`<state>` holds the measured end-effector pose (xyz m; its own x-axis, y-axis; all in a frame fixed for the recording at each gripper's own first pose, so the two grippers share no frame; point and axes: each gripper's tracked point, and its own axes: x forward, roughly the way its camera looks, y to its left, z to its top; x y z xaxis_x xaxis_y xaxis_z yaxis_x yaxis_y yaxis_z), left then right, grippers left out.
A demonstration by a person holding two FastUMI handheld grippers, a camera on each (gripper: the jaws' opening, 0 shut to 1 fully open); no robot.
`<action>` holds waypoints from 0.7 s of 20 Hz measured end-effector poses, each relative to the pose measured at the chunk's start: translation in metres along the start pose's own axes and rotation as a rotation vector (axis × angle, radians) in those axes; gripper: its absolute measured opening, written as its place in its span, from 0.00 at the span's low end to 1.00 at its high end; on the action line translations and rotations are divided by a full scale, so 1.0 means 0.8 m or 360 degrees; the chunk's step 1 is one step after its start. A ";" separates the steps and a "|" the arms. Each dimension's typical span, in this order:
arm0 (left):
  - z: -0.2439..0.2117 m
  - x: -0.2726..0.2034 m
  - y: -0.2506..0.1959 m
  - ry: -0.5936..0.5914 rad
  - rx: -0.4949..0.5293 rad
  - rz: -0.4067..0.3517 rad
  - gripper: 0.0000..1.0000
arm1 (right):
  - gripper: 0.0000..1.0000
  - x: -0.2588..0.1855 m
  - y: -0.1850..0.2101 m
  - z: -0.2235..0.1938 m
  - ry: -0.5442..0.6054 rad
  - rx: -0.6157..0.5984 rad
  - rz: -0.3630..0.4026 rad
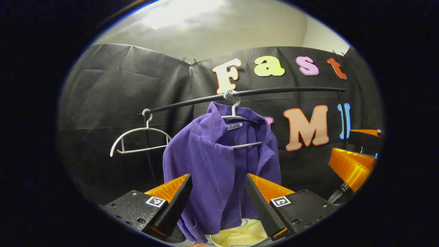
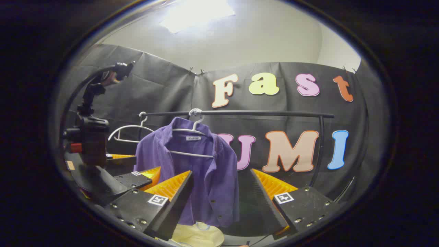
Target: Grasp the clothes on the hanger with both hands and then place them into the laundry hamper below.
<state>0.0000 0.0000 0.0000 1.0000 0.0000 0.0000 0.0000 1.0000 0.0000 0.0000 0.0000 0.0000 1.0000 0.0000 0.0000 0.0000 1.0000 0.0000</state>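
A purple ribbed shirt (image 1: 212,161) hangs on a white hanger (image 1: 236,118) from a black rail (image 1: 274,92). My left gripper (image 1: 218,176) is open, and the shirt's lower half shows between its fingers, a little beyond the tips. In the right gripper view the same shirt (image 2: 199,171) hangs ahead, left of centre. My right gripper (image 2: 222,172) is open in front of the shirt's right edge, not touching it. The left gripper (image 2: 137,166) shows at the left of that view, beside the shirt. A pale yellow hamper (image 1: 240,235) sits below the shirt.
An empty white hanger (image 1: 137,140) hangs at the rail's left end. A black upright post (image 2: 319,151) carries the rail at the right. The right gripper (image 1: 356,147) shows at the right edge of the left gripper view. The hamper (image 2: 199,235) lies between the grippers.
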 end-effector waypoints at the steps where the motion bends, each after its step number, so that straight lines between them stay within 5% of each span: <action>1: -0.001 0.006 -0.003 -0.0004 0.0005 0.0002 0.92 | 0.96 -0.002 -0.004 -0.003 0.0007 -0.0012 -0.0018; 14: -0.049 0.107 0.016 0.0015 0.0073 0.0275 0.97 | 0.96 0.003 -0.050 -0.016 0.0073 -0.0101 -0.0175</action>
<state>0.0858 0.0131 -0.0388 0.9850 0.1723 -0.0056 -0.1718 0.9840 0.0462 0.0026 -0.0398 -0.0130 0.9929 -0.1110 -0.0424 0.1080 0.9920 -0.0660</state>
